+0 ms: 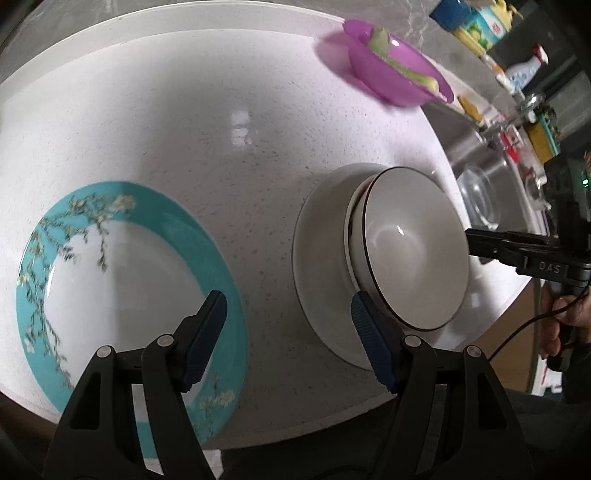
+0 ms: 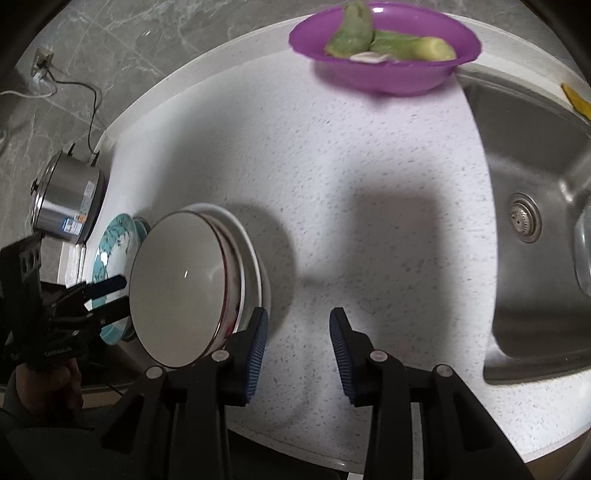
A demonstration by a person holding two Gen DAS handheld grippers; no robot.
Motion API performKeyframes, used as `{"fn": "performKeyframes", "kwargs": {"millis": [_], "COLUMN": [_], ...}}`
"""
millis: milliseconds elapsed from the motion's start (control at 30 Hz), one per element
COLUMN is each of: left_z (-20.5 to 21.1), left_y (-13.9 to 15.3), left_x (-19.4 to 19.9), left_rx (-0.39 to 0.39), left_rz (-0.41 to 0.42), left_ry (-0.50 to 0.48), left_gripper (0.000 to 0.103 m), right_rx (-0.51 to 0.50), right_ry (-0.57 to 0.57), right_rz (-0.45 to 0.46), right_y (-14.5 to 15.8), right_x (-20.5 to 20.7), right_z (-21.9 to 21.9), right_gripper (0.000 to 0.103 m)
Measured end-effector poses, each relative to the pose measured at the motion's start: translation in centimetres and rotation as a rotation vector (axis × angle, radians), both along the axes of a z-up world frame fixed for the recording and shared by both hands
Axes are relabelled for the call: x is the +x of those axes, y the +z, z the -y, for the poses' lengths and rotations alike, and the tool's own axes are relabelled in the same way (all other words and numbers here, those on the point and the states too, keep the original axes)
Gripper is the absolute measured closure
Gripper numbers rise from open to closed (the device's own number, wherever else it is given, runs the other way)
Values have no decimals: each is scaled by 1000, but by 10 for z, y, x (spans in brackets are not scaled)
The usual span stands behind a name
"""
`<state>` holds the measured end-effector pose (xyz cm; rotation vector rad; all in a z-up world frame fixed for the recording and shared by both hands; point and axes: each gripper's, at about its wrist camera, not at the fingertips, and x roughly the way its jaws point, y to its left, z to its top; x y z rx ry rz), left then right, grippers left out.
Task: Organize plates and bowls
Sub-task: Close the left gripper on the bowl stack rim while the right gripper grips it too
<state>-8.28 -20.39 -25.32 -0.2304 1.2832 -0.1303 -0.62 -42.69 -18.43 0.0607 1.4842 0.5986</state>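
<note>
On a white speckled countertop (image 1: 229,122) beside a steel sink (image 2: 535,177), several dishes are set out. Near the front edge sits a white bowl with a thin dark rim (image 1: 410,247), nested on top of another bowl and resting on a plain white plate (image 1: 314,266). To its left, well apart, lies a wide plate with a teal rim painted with pale blossom branches (image 1: 122,280). At the back of the counter, close to the sink's corner, stands a purple plastic bowl (image 2: 384,48) holding pieces of green vegetable (image 2: 354,33).

From the left wrist camera, the left gripper (image 1: 288,306) hangs above the counter with its jaws wide apart — one blue-padded finger over the teal plate's rim, the other over the near edge of the white plate. It holds nothing.

From the right wrist camera, the right gripper (image 2: 298,325) also has its jaws apart and empty — its left finger sits just beside the white plate's edge, the other over bare counter.

A shiny steel pot (image 2: 66,199) stands at the far left end of the counter, beyond the teal plate.
</note>
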Motion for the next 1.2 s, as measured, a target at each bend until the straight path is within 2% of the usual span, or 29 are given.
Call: {"fn": "performKeyframes", "kwargs": {"millis": [267,400,667,800,867,1000,1100,1200], "left_z": [-2,2,10,13,16,27,25,24], "left_y": [-5,-4,-5,-10,-14,-30,-36,-37], "left_x": [27,44,70,87,91,94,96,101], "left_rx": [29,89,121,121,120,113,74,67], "left_rz": [-9,-4,-43,-54,-66,-102,-118,-121], "left_ry": [-76,-159,-343,-426,-463,-554,-580,-603], "left_gripper": [35,35,38,41,60,71,71,71], "right_rx": [41,59,73,49,50,40,42,39], "right_ry": [-32,-55,-144,-221,-272,-367,-402,-443], "right_rz": [-30,-40,-56,-43,-43,-37,-42,-45], "right_y": [-5,-3,-6,-5,-5,-4,-4,-1], "right_x": [-9,-19,-41,-50,-53,-62,-71,-81], "right_z": [7,10,8,6,10,14,11,8], "right_gripper": [64,64,64,64,64,63,64,64]}}
